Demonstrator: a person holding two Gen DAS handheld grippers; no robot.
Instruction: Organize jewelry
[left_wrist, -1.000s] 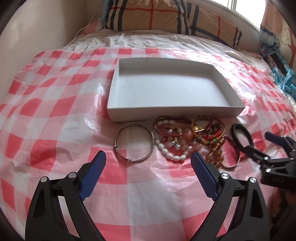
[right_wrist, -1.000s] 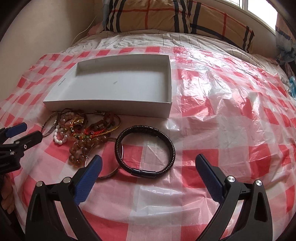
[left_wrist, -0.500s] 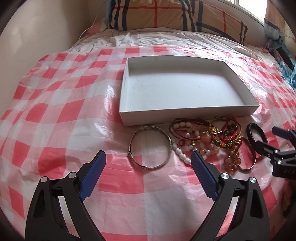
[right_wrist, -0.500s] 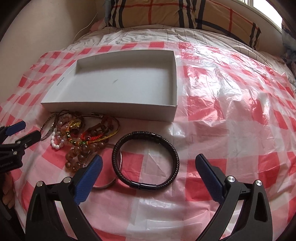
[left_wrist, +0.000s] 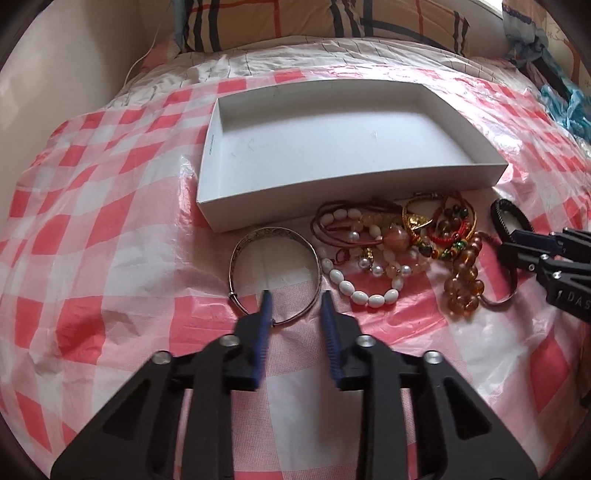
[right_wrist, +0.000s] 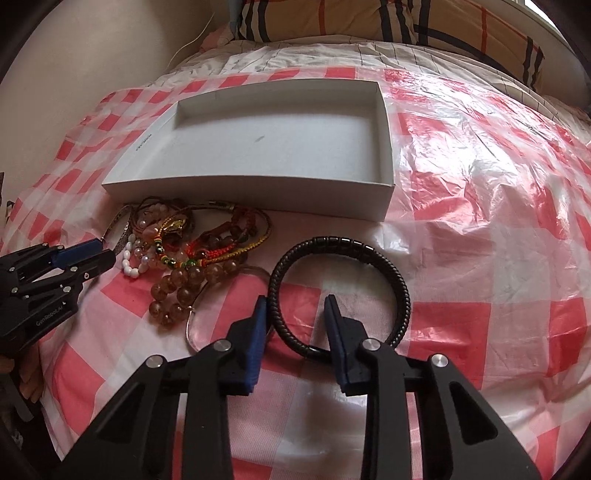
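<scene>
Both grippers sit partly closed, gaps still showing: left gripper straddling the bangle rim, right gripper around the black bracelet, probably so each lifts into the box behind.

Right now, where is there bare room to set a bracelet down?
The shallow white cardboard box holds nothing. The red-checked plastic sheet right of the black braided bracelet is bare, as is the sheet left of the silver bangle. Between them, the beaded bracelet pile is crowded.
</scene>
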